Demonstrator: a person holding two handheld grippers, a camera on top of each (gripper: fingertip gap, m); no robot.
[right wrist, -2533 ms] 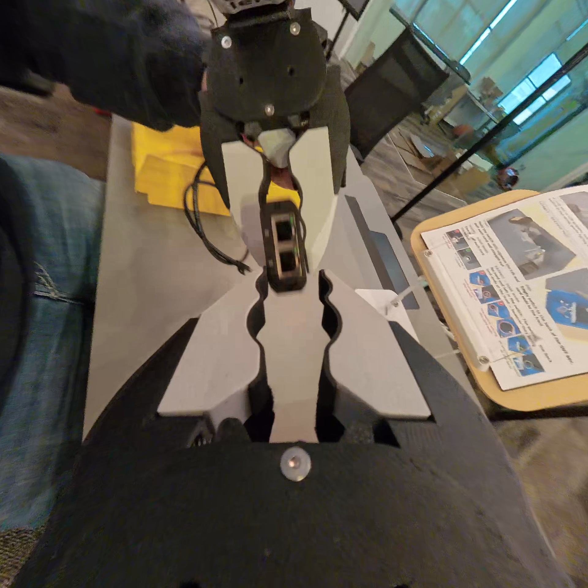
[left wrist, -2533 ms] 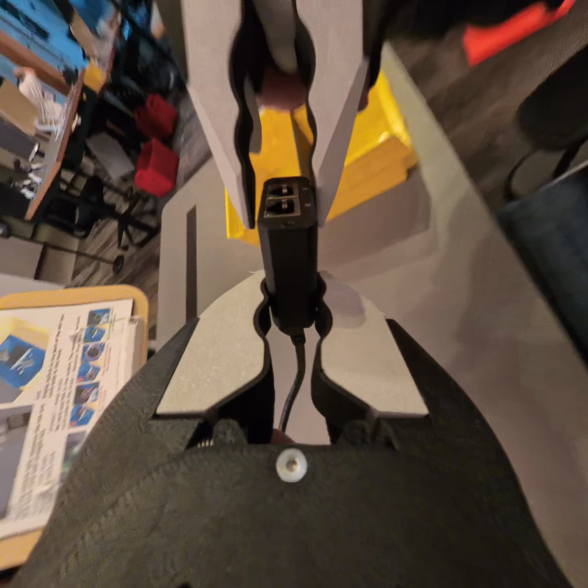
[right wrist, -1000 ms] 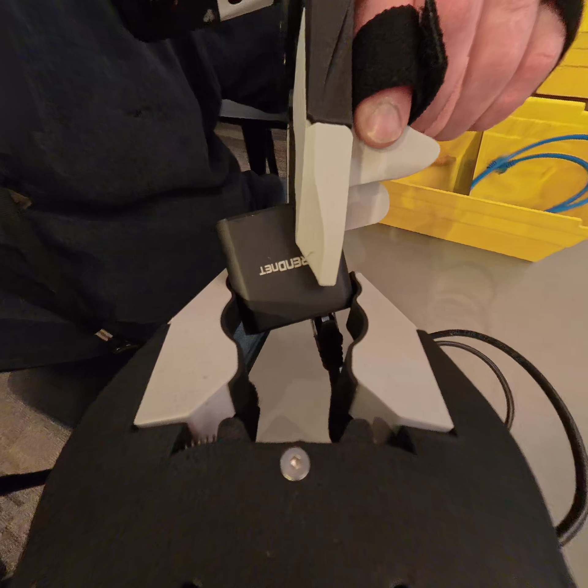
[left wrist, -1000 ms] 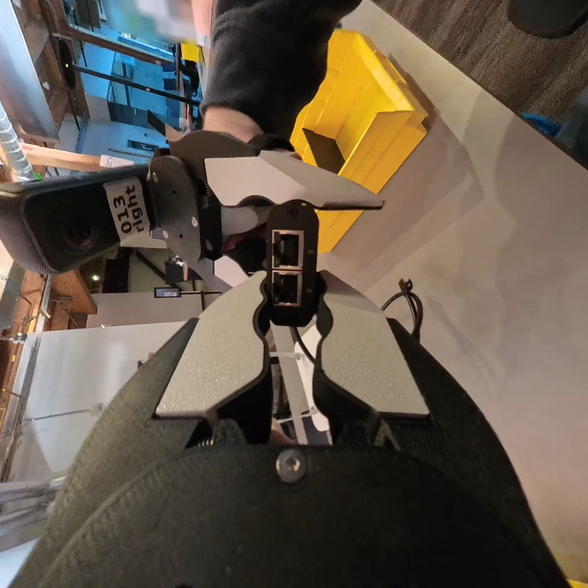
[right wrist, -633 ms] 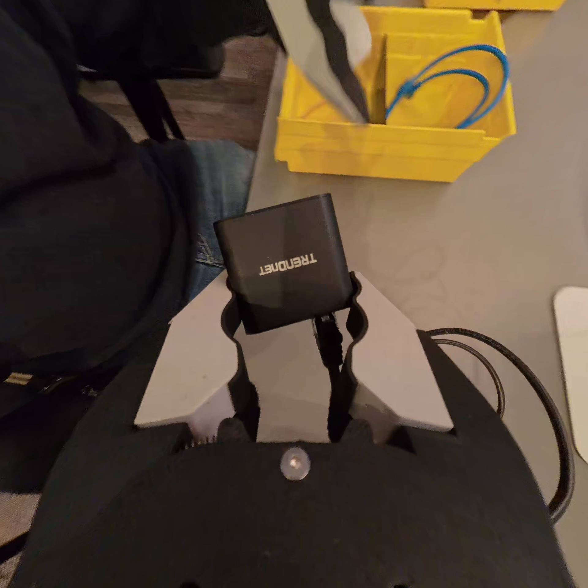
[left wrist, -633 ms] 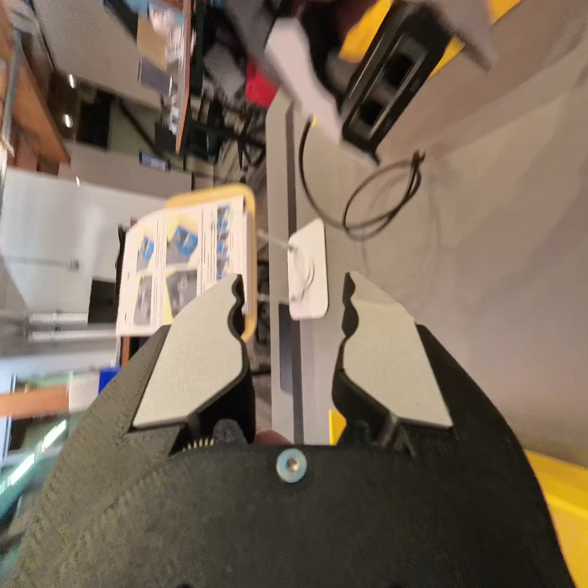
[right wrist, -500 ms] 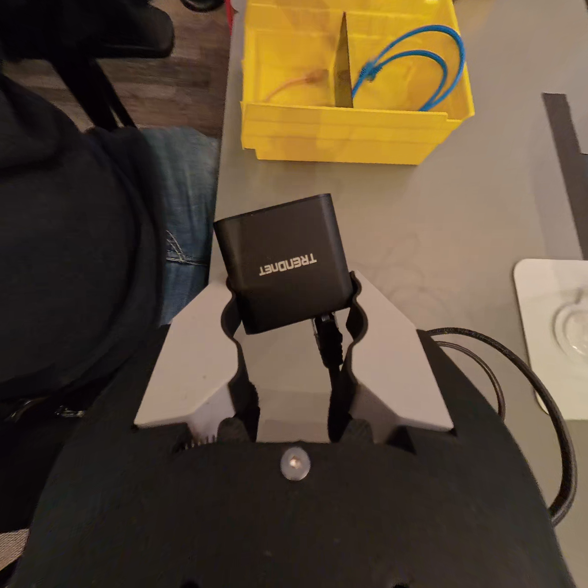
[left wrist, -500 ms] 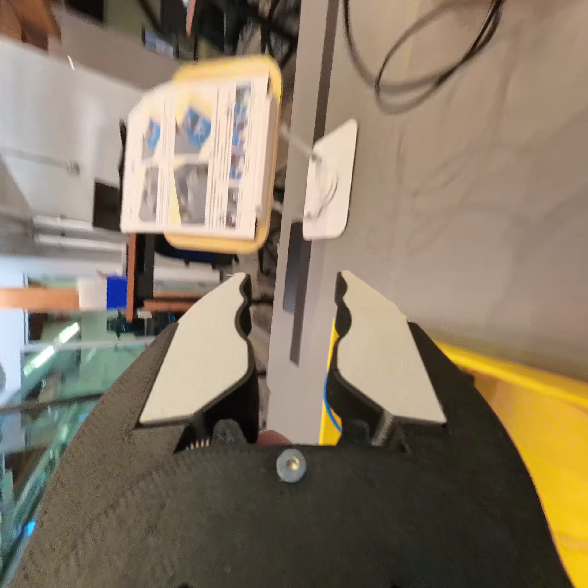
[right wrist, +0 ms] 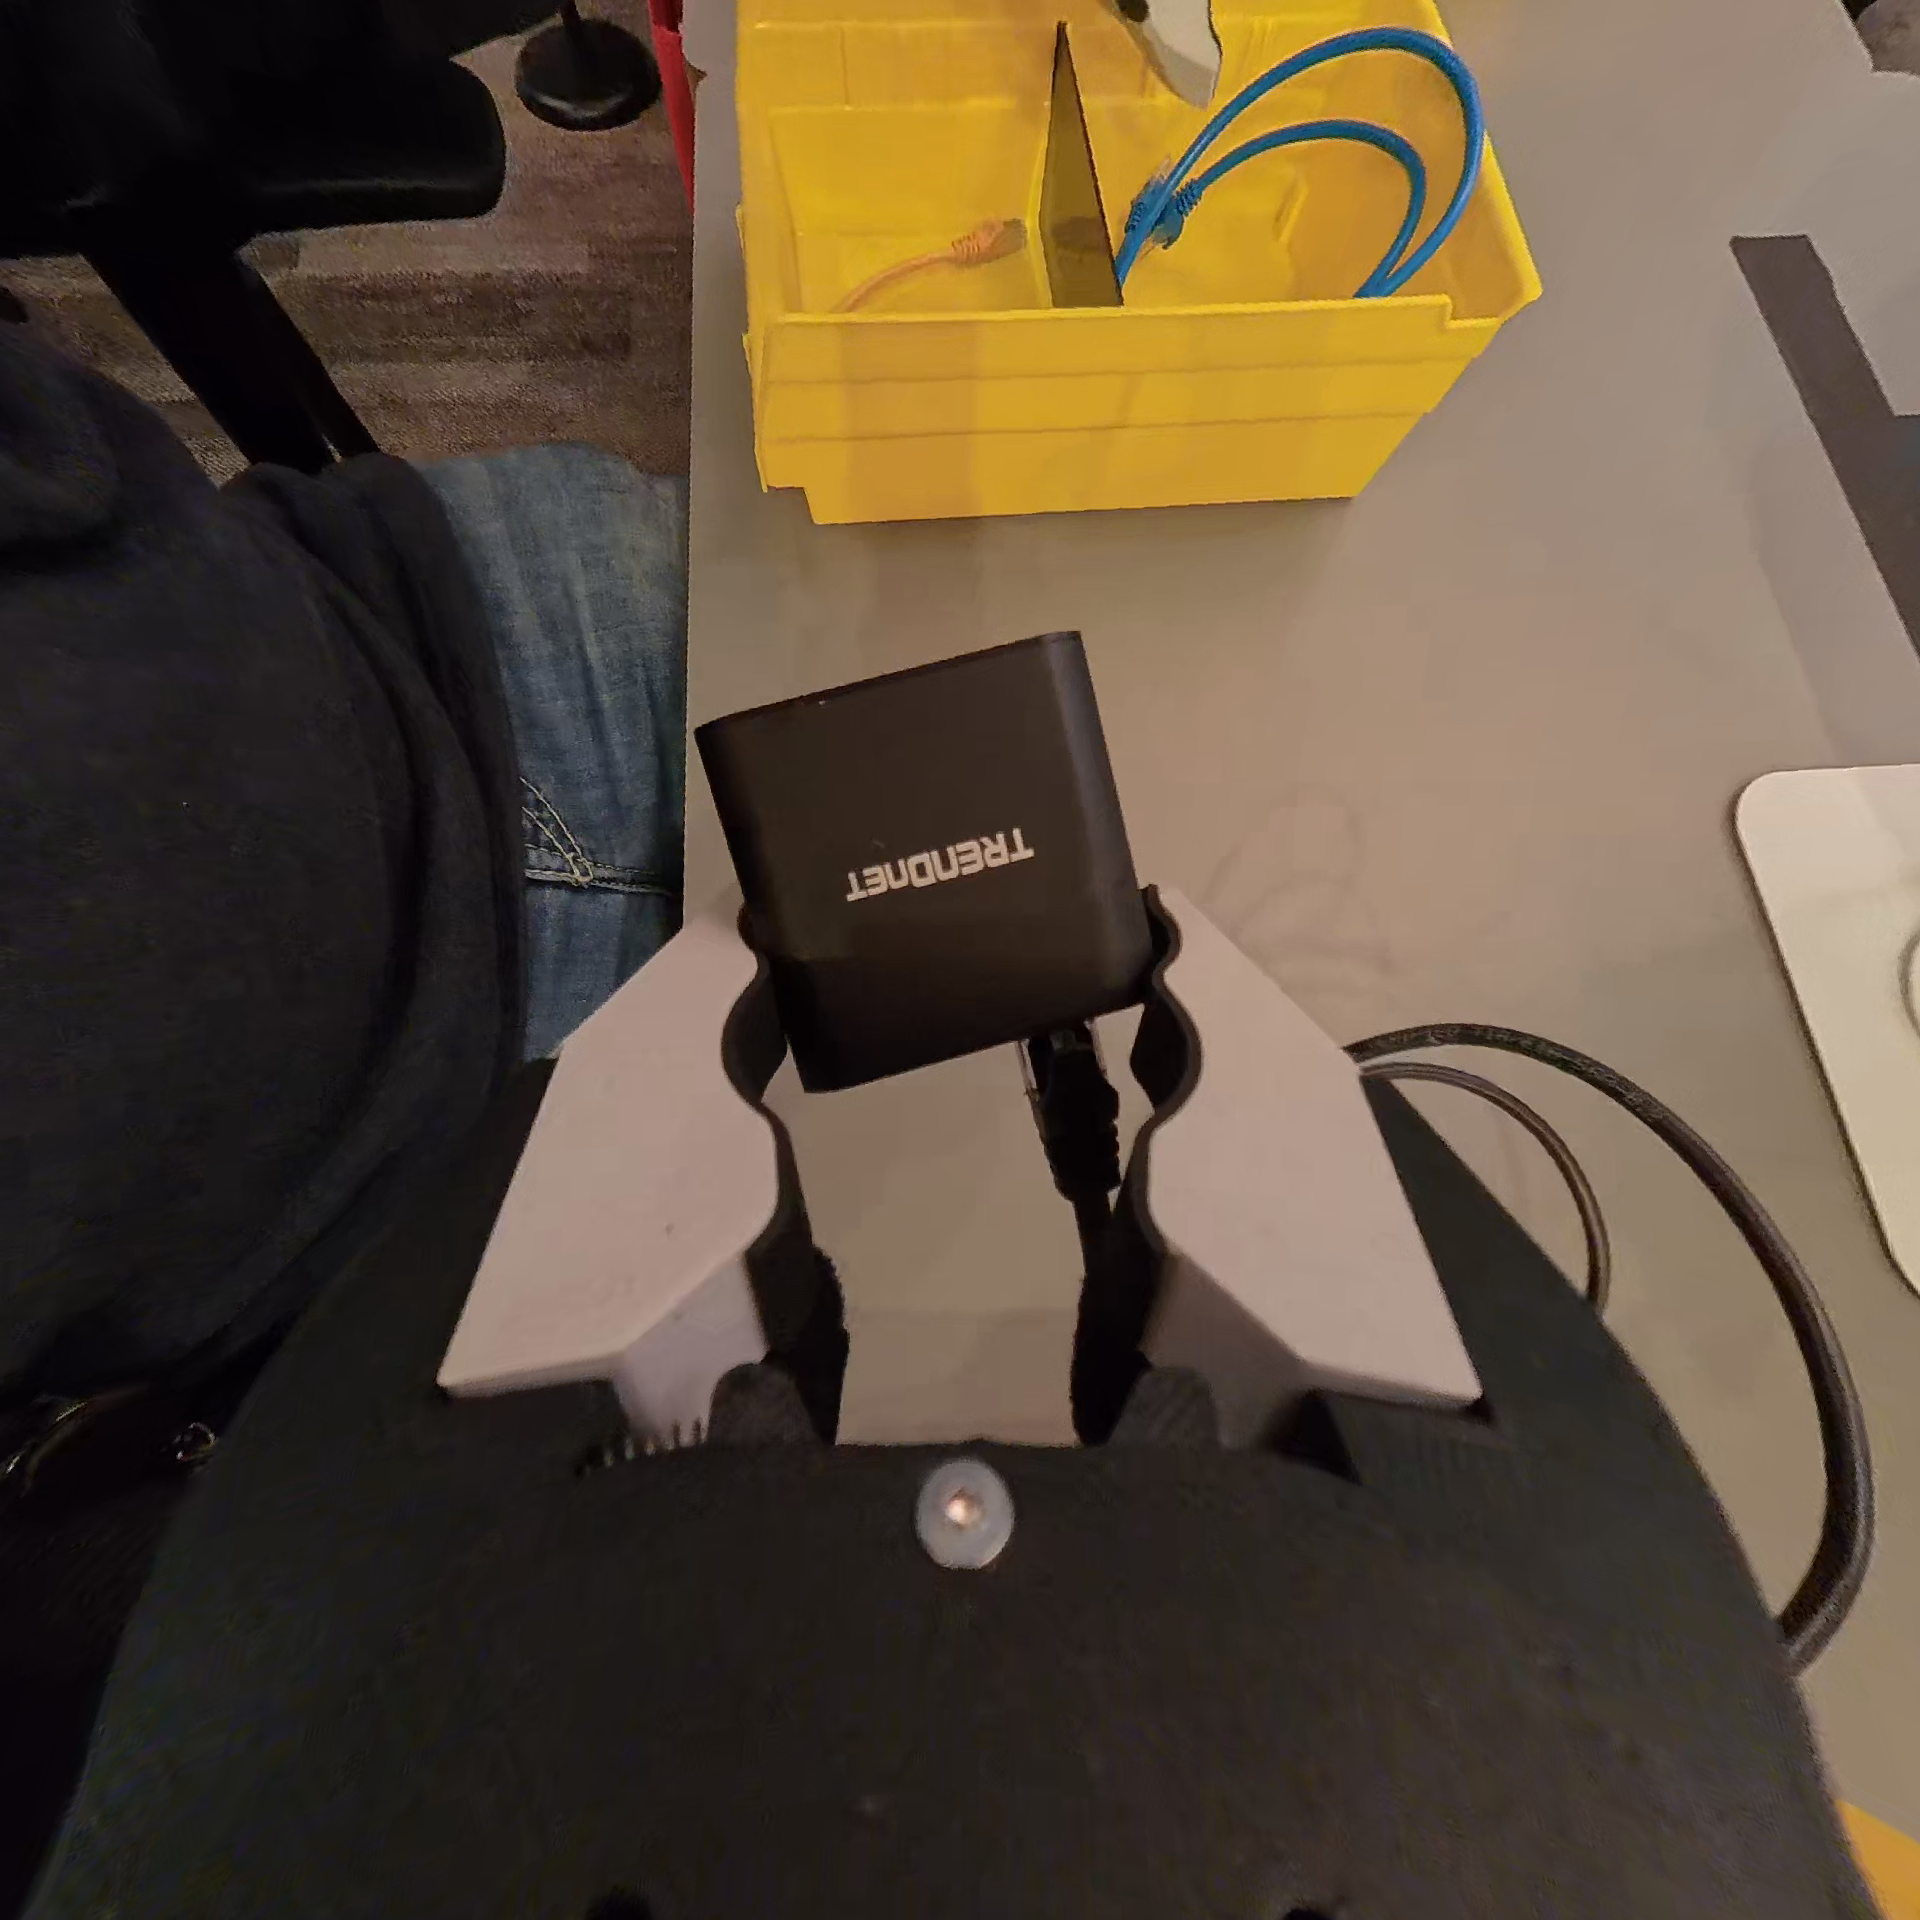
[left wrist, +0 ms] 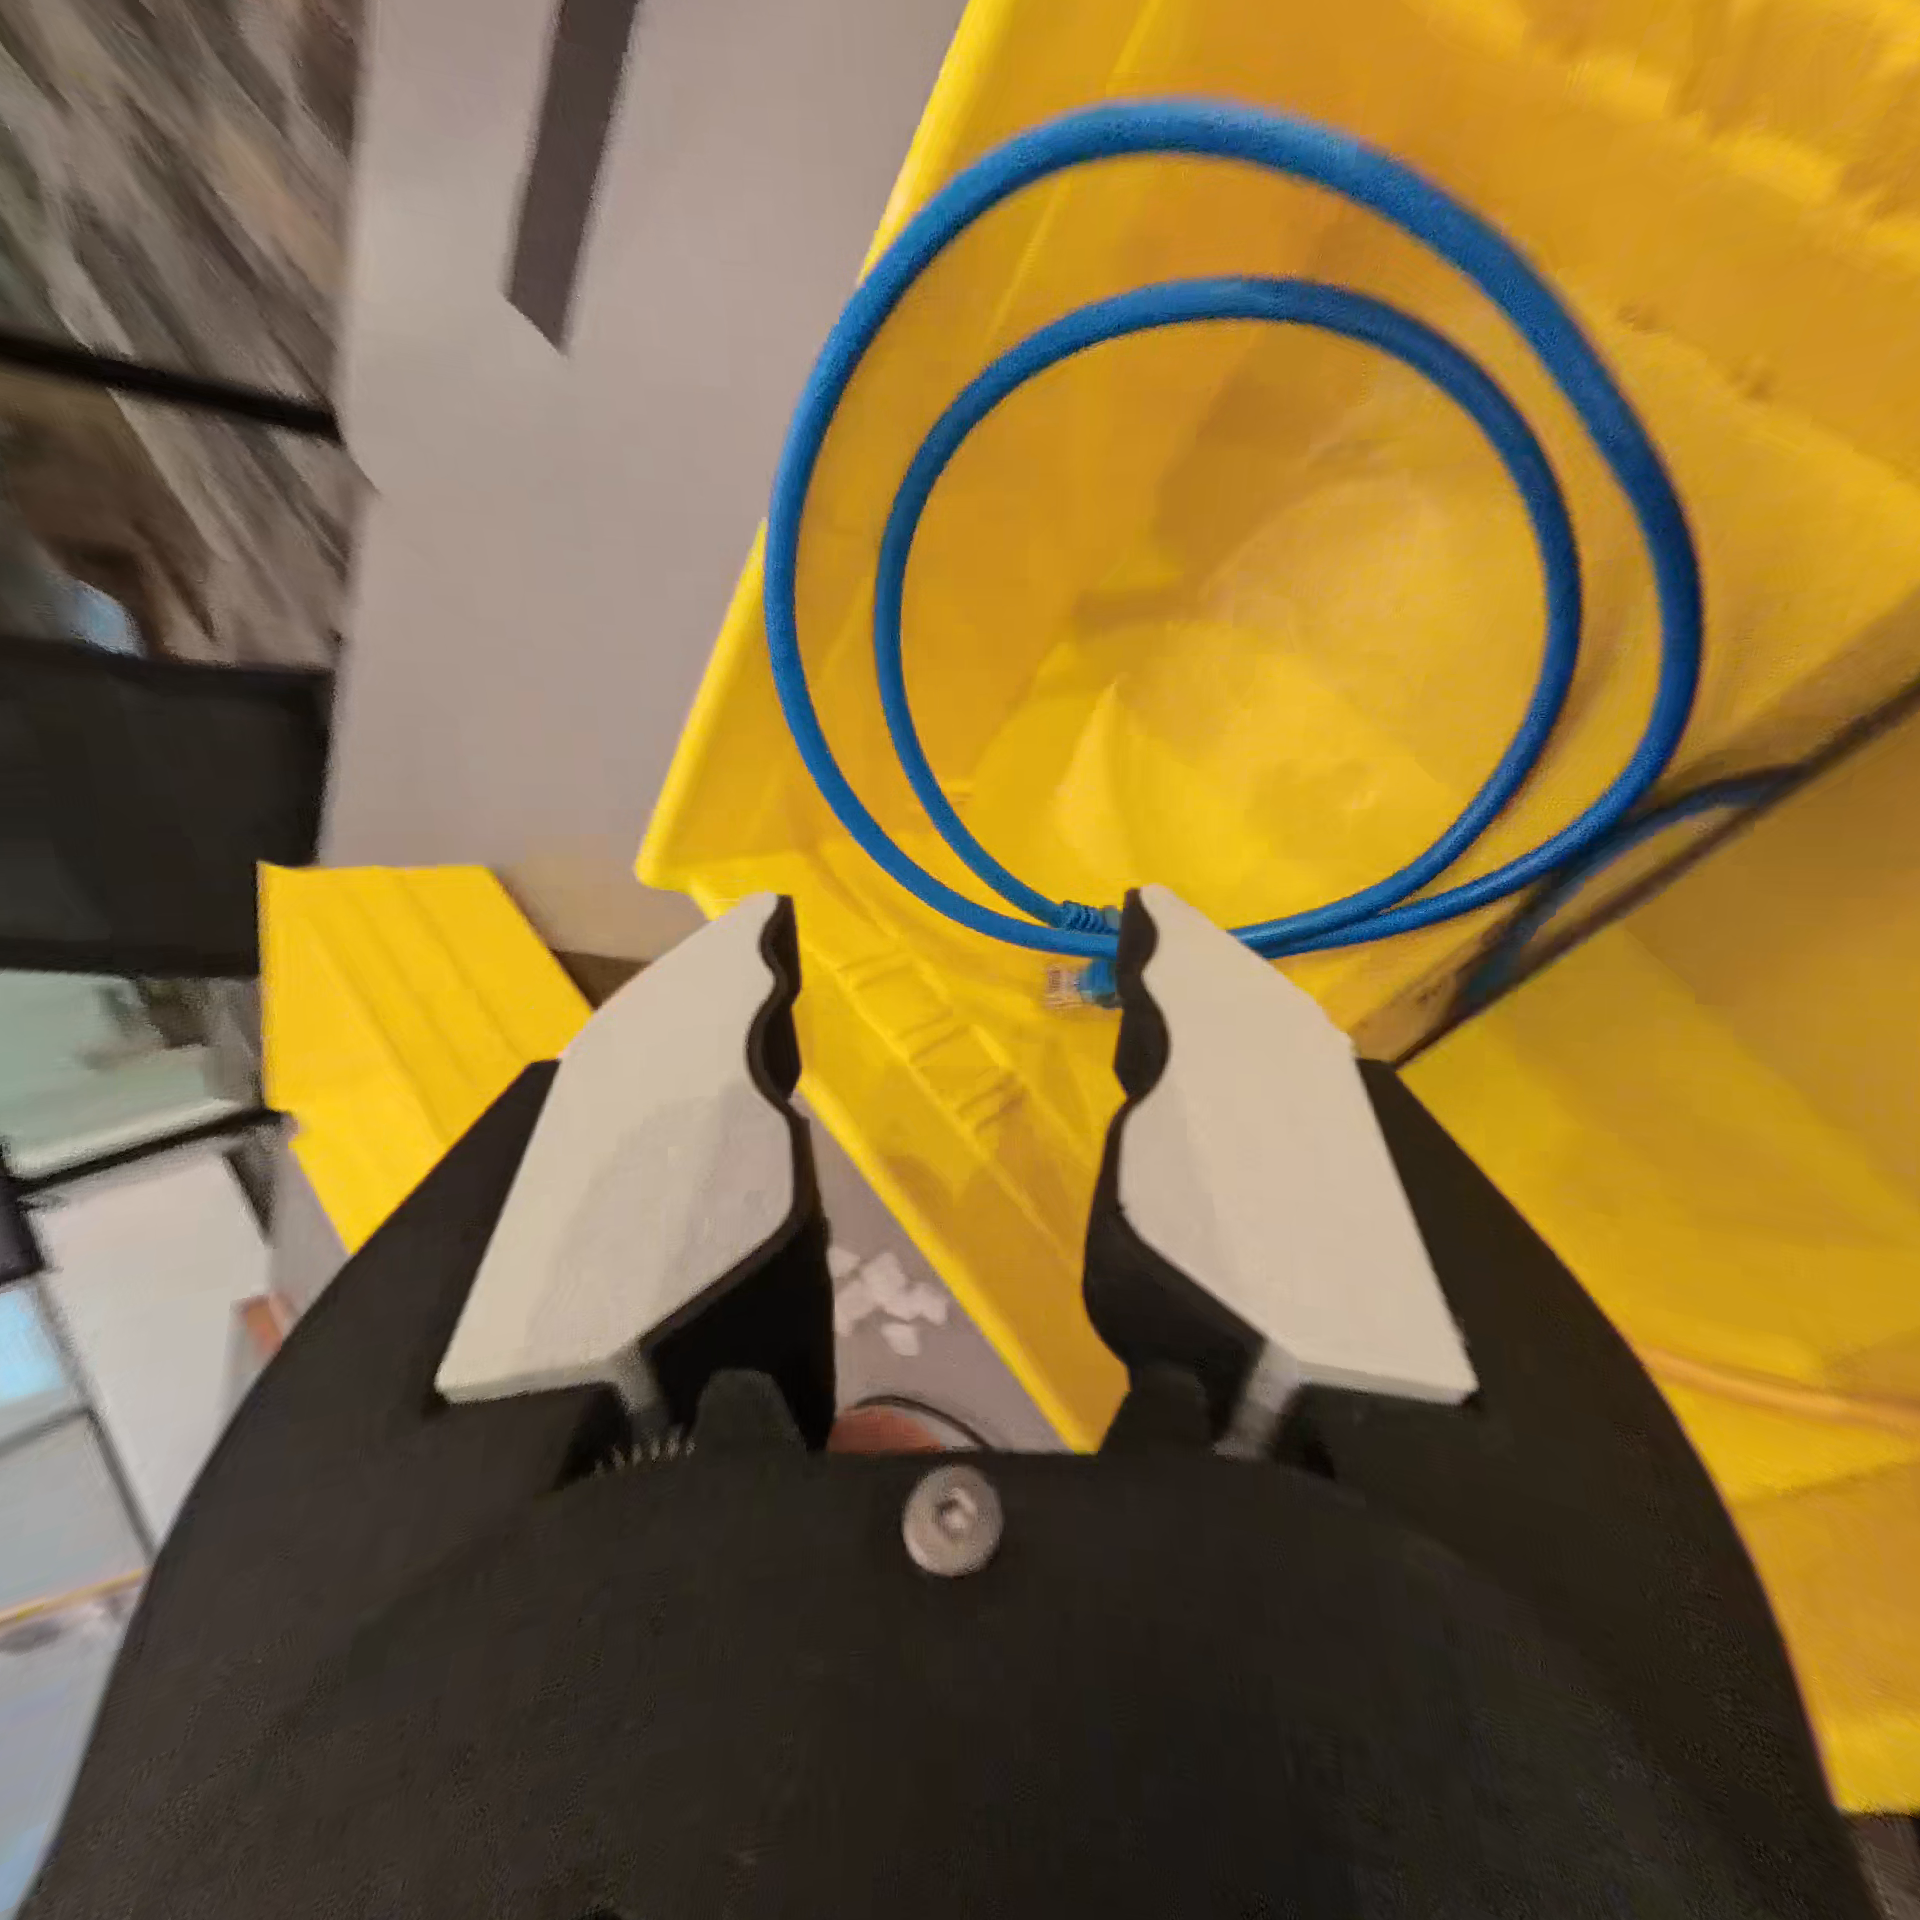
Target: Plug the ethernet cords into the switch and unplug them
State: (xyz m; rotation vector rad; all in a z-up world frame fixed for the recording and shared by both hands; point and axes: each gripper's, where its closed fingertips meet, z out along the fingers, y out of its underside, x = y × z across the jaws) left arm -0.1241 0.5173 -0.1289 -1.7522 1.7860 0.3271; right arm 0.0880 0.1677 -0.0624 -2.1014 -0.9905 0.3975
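The right gripper [right wrist: 951, 935] is clamping the black switch [right wrist: 925, 862] just short of the yellow bin [right wrist: 1101, 416]; the left gripper [left wrist: 956, 966] is hovering wide open, the blue ethernet cord [left wrist: 1226, 582] lying coiled inside that bin

A bin [right wrist: 1091, 416] sat on the table [right wrist: 1351, 675], a divider [right wrist: 1070, 218] splitting it in two: one cord [right wrist: 935, 260] lay in the compartment nearer the person's leg [right wrist: 582, 665], a coiled cord [left wrist: 1226, 582] in the other. The left gripper [left wrist: 956, 935] hung over that coil, one connector [left wrist: 1075, 982] just inside its right finger [left wrist: 1226, 1122]. Nearer the table's front edge, the switch [right wrist: 925, 862] was clasped in the right gripper [right wrist: 951, 925], its power cable [right wrist: 1766, 1299] looping away on the table beside a flat pad [right wrist: 1839, 935].
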